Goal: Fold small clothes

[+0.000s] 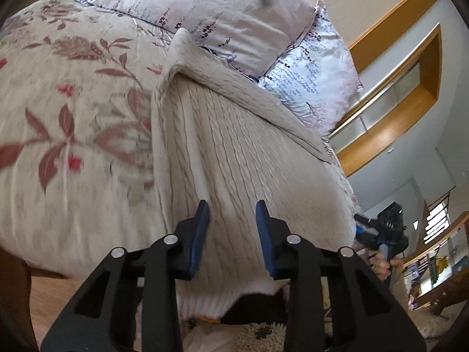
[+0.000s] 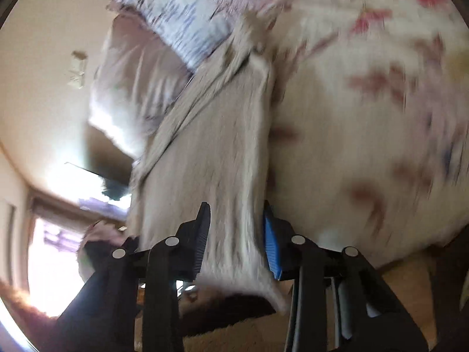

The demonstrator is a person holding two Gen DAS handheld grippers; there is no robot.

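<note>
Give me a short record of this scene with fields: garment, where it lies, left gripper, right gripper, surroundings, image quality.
garment: cream cable-knit sweater, ribbed hem toward the camera
where it lies: on the floral bedspread, hem hanging over the bed edge
left gripper: left gripper has its fingers on either side of the knit near the hem, with a gap between them
right gripper: right gripper has sweater fabric between its fingers; a firm grasp cannot be confirmed
surroundings: pillows beyond the sweater
image quality: right wrist view is motion-blurred
</note>
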